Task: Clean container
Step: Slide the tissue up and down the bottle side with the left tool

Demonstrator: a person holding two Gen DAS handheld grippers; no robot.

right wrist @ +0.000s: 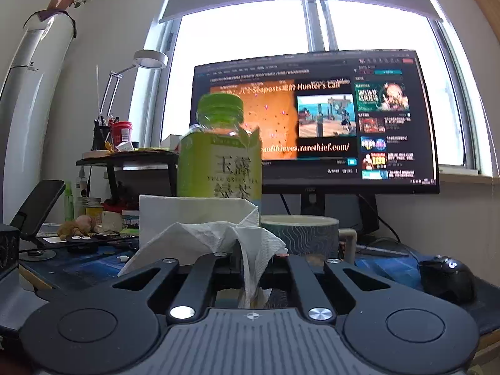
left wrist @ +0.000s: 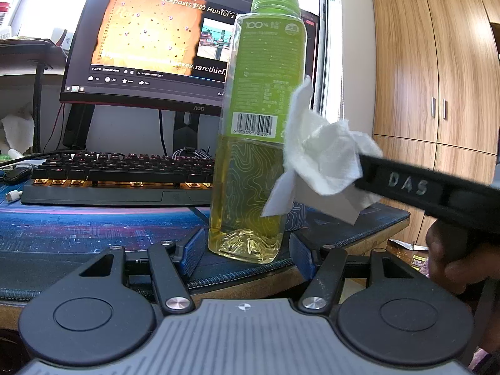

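A black widescreen monitor [right wrist: 315, 122] plays a video before the bright window [right wrist: 250, 50]. A backlit black keyboard [left wrist: 122, 172] sits on the blue desk mat [left wrist: 78, 228]. A patterned ceramic mug [right wrist: 301, 234] stands near a black computer mouse [right wrist: 447, 278]; wooden wardrobe doors [left wrist: 434, 62] stand shut.

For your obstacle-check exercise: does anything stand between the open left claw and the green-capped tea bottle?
Nothing visible: the left claw opens straight onto the green-capped clear plastic tea bottle; only bare blue desk mat lies between.

Green-capped bottle [left wrist: 256, 125] of yellow liquid with contour-line pattern, white paper towel [left wrist: 322, 156], blue desk mat [left wrist: 78, 228].
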